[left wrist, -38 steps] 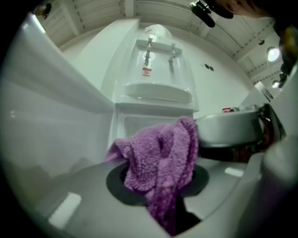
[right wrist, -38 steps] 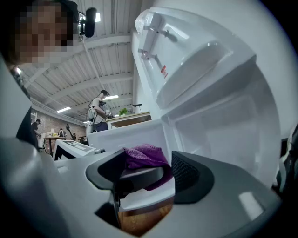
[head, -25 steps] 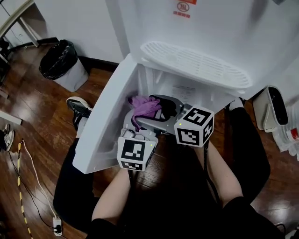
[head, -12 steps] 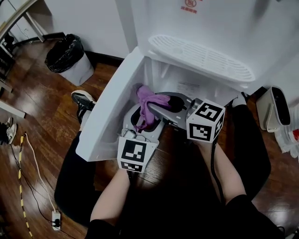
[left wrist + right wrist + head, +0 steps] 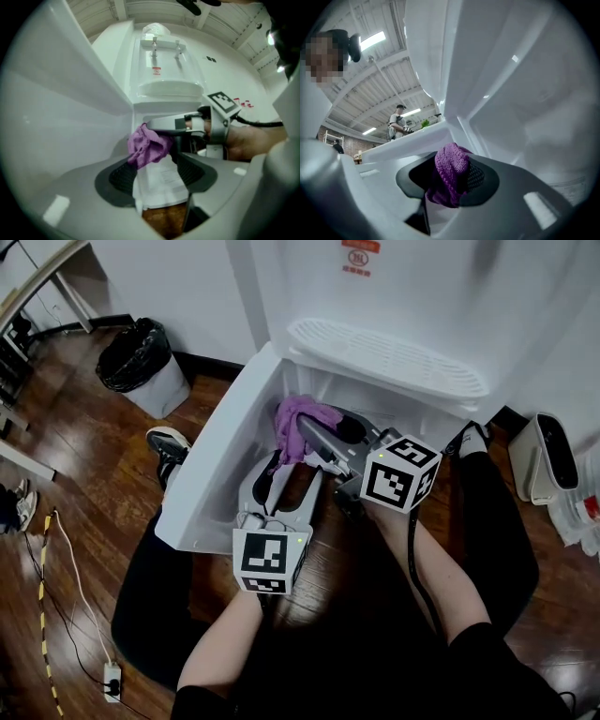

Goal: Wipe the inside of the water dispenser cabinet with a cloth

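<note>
The purple cloth (image 5: 298, 416) hangs at the mouth of the white water dispenser's open lower cabinet (image 5: 375, 397). My right gripper (image 5: 319, 432) is shut on the cloth (image 5: 452, 164), whose bunched folds fill the gap between its pads; its jaws have just been closing on it. My left gripper (image 5: 286, 474) sits lower and nearer, open, its jaws having just swung wide and eased in slightly, with nothing between them. In the left gripper view the cloth (image 5: 147, 145) dangles from the right gripper (image 5: 159, 125), just above and beyond my left gripper (image 5: 157, 171).
The cabinet door (image 5: 220, 456) stands swung open to the left. Above the cabinet is the slotted drip tray (image 5: 384, 357). A bin with a black bag (image 5: 136, 362) stands at the left wall, a shoe (image 5: 169, 448) beside the door, a white appliance (image 5: 548, 460) at the right.
The cloth has passed from the left gripper to the right one. The left jaws opened and drew back toward me; the right jaws closed on the cloth and rose with it.
</note>
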A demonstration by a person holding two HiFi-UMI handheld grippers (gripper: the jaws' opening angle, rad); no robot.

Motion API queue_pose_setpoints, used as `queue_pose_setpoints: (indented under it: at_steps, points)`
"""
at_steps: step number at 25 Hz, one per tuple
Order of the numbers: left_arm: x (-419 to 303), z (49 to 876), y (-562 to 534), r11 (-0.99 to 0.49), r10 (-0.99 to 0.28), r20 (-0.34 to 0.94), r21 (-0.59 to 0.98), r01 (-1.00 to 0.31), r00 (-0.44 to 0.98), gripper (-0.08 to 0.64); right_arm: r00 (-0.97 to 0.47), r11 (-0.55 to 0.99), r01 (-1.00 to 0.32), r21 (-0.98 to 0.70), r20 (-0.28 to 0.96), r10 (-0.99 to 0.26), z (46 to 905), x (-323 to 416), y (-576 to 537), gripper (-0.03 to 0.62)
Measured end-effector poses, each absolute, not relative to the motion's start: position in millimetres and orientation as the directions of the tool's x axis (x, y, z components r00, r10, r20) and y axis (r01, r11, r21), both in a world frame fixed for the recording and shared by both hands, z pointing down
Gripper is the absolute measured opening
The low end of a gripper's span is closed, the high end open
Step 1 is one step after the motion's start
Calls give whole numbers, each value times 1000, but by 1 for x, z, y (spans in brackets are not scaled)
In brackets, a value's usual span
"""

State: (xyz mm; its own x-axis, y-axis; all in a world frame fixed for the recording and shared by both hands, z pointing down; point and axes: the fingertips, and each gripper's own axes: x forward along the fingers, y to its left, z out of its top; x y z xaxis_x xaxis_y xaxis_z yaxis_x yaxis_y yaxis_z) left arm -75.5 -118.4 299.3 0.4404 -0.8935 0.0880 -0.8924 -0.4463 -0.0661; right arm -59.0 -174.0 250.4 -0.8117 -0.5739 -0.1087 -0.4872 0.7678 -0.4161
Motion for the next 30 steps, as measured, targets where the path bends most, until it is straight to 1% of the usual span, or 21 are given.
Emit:
queue_pose_setpoints:
  at_steps: [2, 5, 6, 10, 13, 16, 17, 19, 21, 22, 25, 27, 30]
  points:
    - [-85, 282, -103, -400, -916, 58, -40, -916, 397, 241, -776, 756, -515, -404, -155, -611, 240, -57, -181, 126]
    - [-99, 248, -76, -355, -935, -14, -12, -935, 355, 132, -752, 770, -546, -329, -212, -624, 220, -70, -186, 126]
    - [-102, 236, -67, -354, -935, -40, -8, -935, 354, 123, -758, 785, -542, -300, -228, -610, 213, -79, -183, 126]
    - [-102, 193, -27, -384, -913, -144, -15, -923, 382, 121, -823, 864, -463, -198, -265, -502, 203, -117, -137, 127]
    - [-102, 170, -4, -405, -891, -211, -30, -914, 402, 121, -884, 923, -359, -137, -268, -384, 216, -146, -87, 127]
    - [-105, 162, 10, -410, -887, -226, -15, -912, 403, 121, -933, 967, -251, -48, -254, -255, 227, -174, -40, 127]
    - [-107, 162, 14, -412, -887, -225, -10, -911, 403, 121, -940, 973, -226, -38, -253, -228, 227, -180, -30, 127]
    - [-110, 161, 19, -410, -889, -223, -1, -912, 399, 121, -942, 977, -210, -40, -259, -213, 225, -183, -27, 127]
    - [-116, 167, 21, -394, -899, -207, 2, -919, 385, 121, -932, 968, -248, -47, -262, -252, 224, -178, -44, 127]
    - [-120, 171, 22, -385, -906, -194, 4, -923, 377, 121, -919, 955, -293, -47, -262, -295, 224, -171, -60, 127]
    - [-127, 180, 22, -370, -916, -169, 5, -929, 364, 121, -841, 874, -487, -9, -268, -471, 228, -133, -126, 127]
    - [-128, 183, 20, -364, -919, -161, 1, -931, 359, 123, -776, 809, -588, -17, -270, -570, 231, -105, -163, 127]
    - [-129, 185, 19, -360, -922, -156, -1, -933, 355, 121, -734, 771, -635, -50, -271, -623, 233, -87, -184, 127]
